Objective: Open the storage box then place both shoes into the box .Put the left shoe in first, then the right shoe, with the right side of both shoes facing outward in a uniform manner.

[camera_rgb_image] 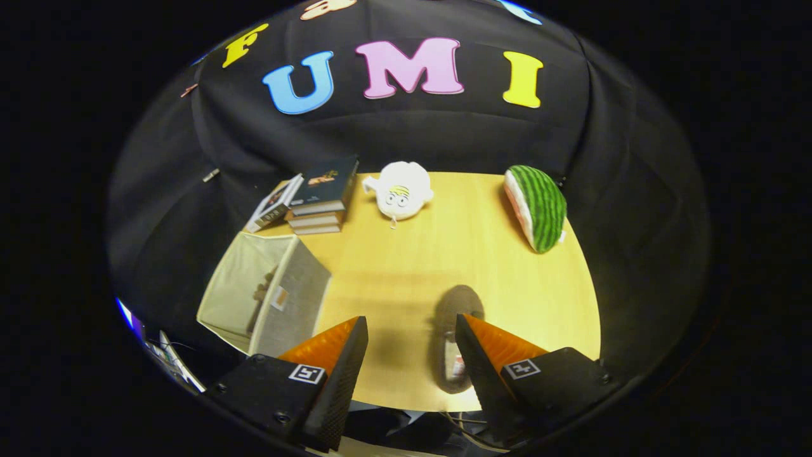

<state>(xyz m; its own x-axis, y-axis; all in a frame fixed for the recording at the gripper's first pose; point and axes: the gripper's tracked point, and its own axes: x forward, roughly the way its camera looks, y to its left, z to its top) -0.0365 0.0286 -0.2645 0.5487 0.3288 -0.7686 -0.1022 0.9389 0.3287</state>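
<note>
Bench (444,254) carries the open storage box (263,295) at ten o'clock, one shoe seemingly inside, the remaining shoe (451,330) by the spread, empty tongs (411,330); next move, judged: pinch it.

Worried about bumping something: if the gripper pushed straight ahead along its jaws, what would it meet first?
Probably bare table. The open gripper has the shoe by its right jaw, just off line; farther on sits the white plush toy. Depth is unclear.
</note>
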